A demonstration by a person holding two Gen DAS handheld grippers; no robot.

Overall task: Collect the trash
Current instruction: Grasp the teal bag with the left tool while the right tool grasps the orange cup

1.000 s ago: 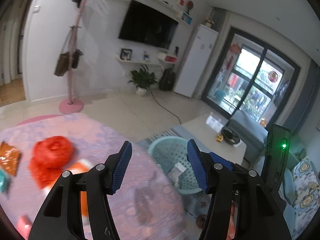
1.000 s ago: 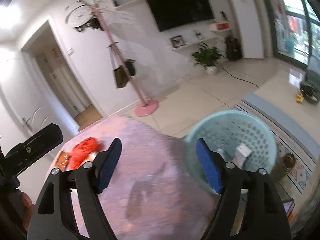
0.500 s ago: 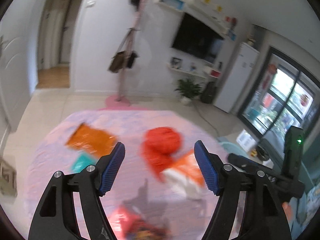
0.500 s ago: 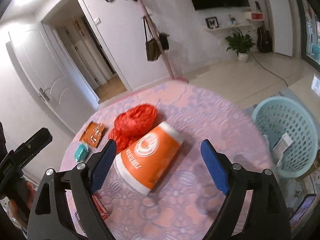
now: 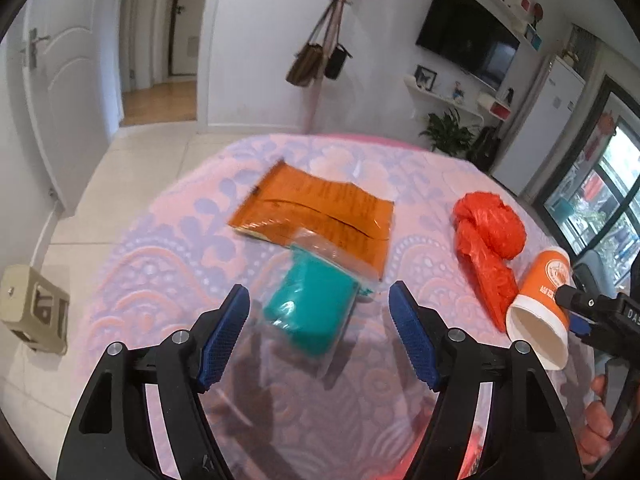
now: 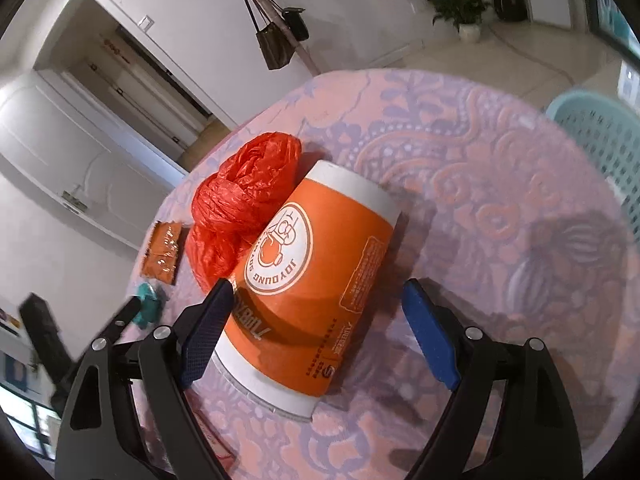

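You had both tools spread wide and empty, each one lined up over its own piece of rubbish on the pink patterned tablecloth (image 5: pixel 168 248), which looked like a deliberate split of the work between your hands. Your left gripper (image 5: pixel 318 338) hung above the teal packet (image 5: pixel 310 308), its blue fingers (image 5: pixel 222 338) standing to either side of the packet and gripping nothing; the clear wrapper end of that packet lay over the corner of the orange sachet (image 5: pixel 316 208), so closing low and near the teal body seemed the way to lift one item rather than two. Your right gripper (image 6: pixel 316 332) was just as open around the orange paper cup (image 6: pixel 312 284), which lay on its side with its open mouth toward you, the left pad close against the cup wall and the right pad well clear of it. Taking it across the body made sense, since a toppled cup offers no rim to pinch, though thin paper would crush under a hard squeeze. The crumpled red plastic bag (image 6: pixel 240 204) touched the cup's far side and could snag or drag along. The pale green basket (image 6: pixel 600 136) stood off the table's edge on your right, presumably where all of this was bound, nearer the cup hand.
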